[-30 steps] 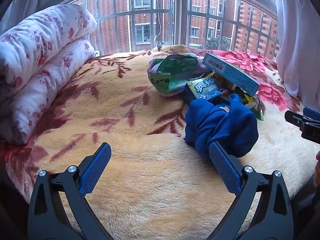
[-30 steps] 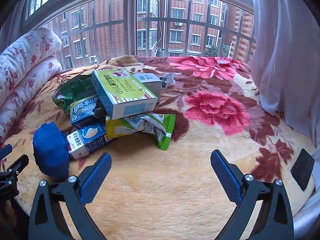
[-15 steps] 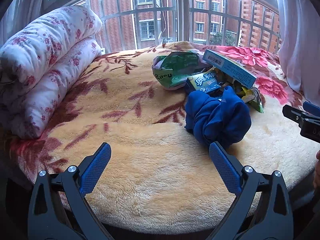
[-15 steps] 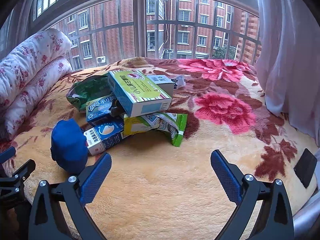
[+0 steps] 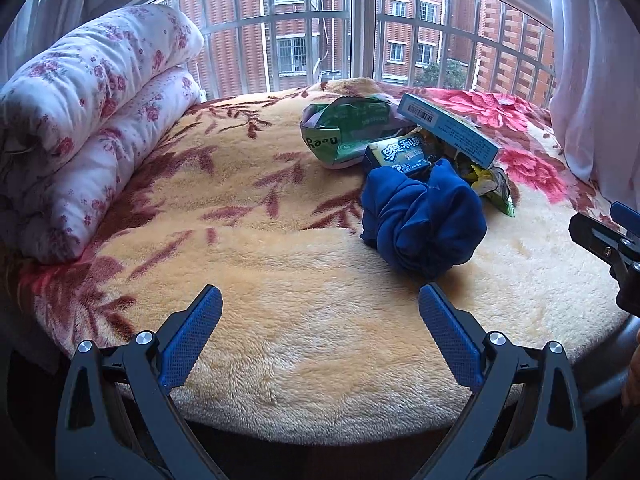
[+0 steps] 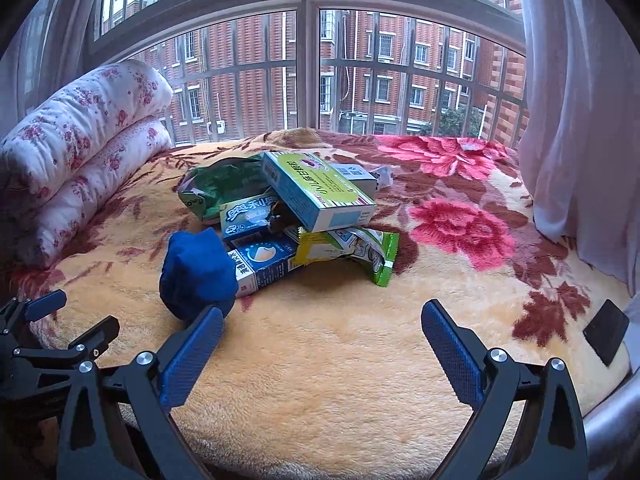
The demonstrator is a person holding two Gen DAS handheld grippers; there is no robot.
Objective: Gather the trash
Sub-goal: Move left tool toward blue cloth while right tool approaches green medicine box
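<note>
A pile of trash lies on the blanket: a green snack bag [image 6: 218, 188], a light blue and green box [image 6: 320, 192], a small blue packet [image 6: 250, 216], a dark blue carton [image 6: 264, 264] and a yellow-green wrapper [image 6: 352, 248]. A crumpled blue cloth bag [image 5: 420, 220] sits at the near side of the pile; it also shows in the right wrist view [image 6: 196, 272]. My left gripper [image 5: 320, 320] is open and empty, short of the bag. My right gripper [image 6: 320, 332] is open and empty, in front of the pile.
A floral blanket [image 5: 260, 260] covers a round bed by a bay window. A rolled floral quilt [image 5: 92, 112] lies at the left. A white curtain [image 6: 580, 100] hangs at the right. A black object [image 6: 606, 330] lies near the bed's right edge.
Both grippers have pulled back from the pile, so more of the bed's front edge shows. Both stay open. The trash and the blue bag have not moved.
</note>
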